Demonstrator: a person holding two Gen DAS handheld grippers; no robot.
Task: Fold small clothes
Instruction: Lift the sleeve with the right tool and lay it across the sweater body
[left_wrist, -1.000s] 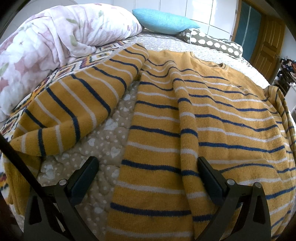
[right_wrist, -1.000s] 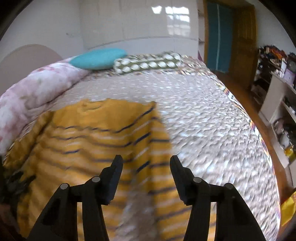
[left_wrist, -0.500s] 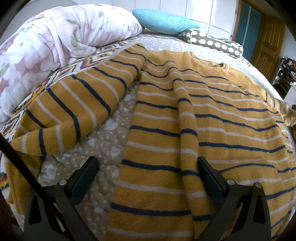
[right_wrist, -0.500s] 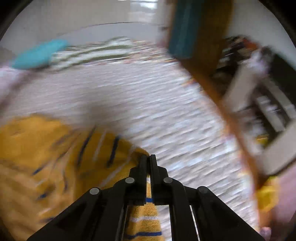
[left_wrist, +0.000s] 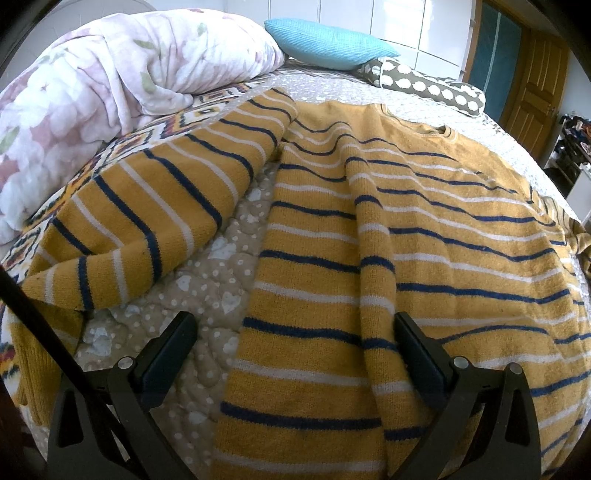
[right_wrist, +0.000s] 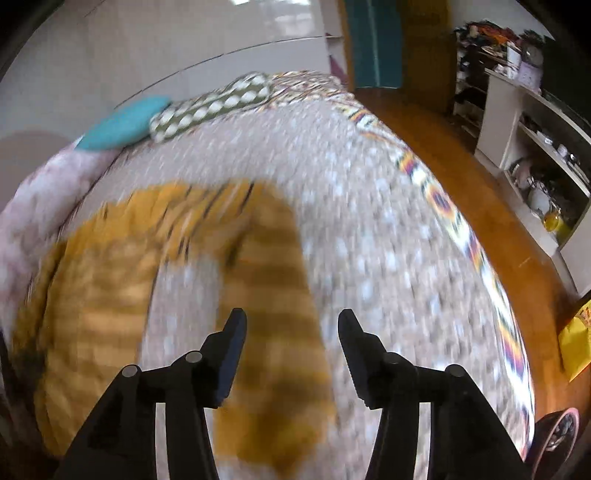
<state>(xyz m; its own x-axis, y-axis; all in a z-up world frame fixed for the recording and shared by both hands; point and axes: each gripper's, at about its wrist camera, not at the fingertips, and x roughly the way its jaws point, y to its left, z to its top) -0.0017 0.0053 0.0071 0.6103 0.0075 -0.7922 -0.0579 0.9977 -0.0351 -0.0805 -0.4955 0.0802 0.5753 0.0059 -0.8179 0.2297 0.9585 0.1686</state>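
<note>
A mustard sweater (left_wrist: 424, 236) with navy and white stripes lies spread on the bed, neckline toward the pillows. One sleeve (left_wrist: 147, 206) stretches out to the left. My left gripper (left_wrist: 291, 343) hovers open over the sweater's lower edge, a raised fold between its fingers, nothing gripped. In the blurred right wrist view the other sleeve (right_wrist: 273, 295) lies straight on the quilt, running down under my right gripper (right_wrist: 291, 328). Its jaws are opening and stand apart above the sleeve, pressing on nothing.
A floral duvet (left_wrist: 110, 81) is heaped at the left, with a turquoise pillow (left_wrist: 328, 44) and a spotted bolster (left_wrist: 432, 86) at the head. The bed's right edge (right_wrist: 476, 258) drops to a wooden floor; white shelves (right_wrist: 524, 122) stand beyond.
The right gripper shut on the sleeve, pulled it out to the right across the quilt, then let it go and opened. The left gripper and the sweater body stayed put.
</note>
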